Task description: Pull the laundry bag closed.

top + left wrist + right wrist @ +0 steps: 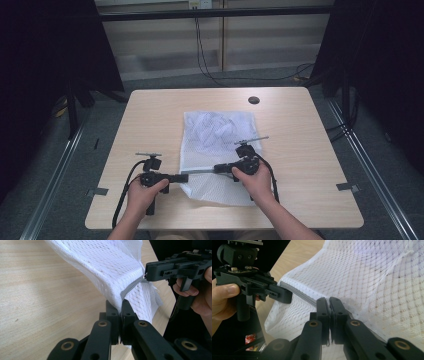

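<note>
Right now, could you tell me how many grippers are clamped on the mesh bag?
2. The left gripper pinches the white mesh bag at its near left edge, by the grey zipper. The right gripper pinches it further along that zipper, towards the bag's middle.

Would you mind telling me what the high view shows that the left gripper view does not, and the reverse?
High view alone: the whole table, the dark round cap near its far edge, both forearms, and the mesh bag's full outline. Left gripper view alone: the grey zipper running between the grippers, and the left gripper shut on the bag's edge. Both: the white mesh bag and the right gripper at the zipper.
</note>
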The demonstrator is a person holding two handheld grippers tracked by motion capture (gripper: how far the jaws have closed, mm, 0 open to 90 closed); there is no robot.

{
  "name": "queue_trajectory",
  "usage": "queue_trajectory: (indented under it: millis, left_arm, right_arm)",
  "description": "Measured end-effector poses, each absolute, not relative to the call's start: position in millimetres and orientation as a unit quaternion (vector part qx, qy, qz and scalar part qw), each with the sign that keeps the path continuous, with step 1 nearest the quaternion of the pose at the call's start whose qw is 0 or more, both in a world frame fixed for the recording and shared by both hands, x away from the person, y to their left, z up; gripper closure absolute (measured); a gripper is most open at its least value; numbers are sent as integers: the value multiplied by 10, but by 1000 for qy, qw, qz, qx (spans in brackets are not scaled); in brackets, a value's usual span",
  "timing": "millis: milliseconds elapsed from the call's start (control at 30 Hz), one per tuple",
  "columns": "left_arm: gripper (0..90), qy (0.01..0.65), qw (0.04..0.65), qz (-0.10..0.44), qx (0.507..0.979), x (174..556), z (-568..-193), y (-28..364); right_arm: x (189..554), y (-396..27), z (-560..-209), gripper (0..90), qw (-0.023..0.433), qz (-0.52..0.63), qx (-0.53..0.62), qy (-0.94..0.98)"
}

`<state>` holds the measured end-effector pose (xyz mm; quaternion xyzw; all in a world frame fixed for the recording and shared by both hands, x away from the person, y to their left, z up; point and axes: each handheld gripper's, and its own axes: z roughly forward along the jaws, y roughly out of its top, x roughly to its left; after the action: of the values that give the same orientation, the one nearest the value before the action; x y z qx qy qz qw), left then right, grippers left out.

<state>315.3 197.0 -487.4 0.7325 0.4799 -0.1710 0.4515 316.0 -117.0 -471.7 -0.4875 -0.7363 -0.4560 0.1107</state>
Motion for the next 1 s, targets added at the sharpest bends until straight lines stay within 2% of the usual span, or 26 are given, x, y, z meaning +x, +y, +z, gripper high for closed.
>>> queue_trajectory:
  millis: [833,1000]
  left_arm:
    - [881,485,453,-177,727,3147,-4871,1967]
    - [881,484,448,-173,732,3153,-4868,1998]
  right_arm:
    - [3147,-1229,-4707,868,111,-457,-484,-738]
    - [3140,-1261,-4701,868,99,-454,-487,-739]
